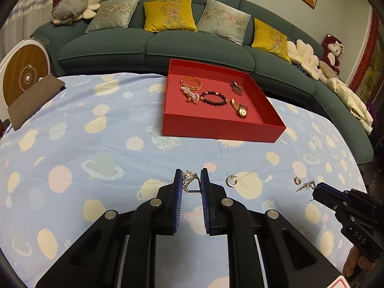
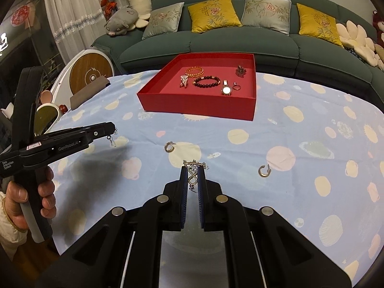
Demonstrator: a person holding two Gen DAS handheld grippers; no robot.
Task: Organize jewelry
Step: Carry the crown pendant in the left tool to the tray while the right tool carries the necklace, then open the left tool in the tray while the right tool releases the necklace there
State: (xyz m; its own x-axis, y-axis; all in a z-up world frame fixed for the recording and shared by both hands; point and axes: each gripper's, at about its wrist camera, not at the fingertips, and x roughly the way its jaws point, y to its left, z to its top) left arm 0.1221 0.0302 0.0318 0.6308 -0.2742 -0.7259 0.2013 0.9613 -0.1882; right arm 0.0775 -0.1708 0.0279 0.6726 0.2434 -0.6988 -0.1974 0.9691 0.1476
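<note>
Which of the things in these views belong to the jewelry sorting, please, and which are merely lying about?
Part of the job:
red tray
beaded bracelet and watch, already in it
two hoop earrings on the cloth
silver pieces in the left gripper and right gripper

Just lying about:
sofa cushions
plush pig
brown pouch

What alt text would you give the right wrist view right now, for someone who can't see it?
The right gripper pinches a silver filigree pendant above a blue spotted cloth, with two hoop earrings lying loose nearby. Beyond sits a red tray holding bracelets and a watch; the left gripper enters at left.
</note>
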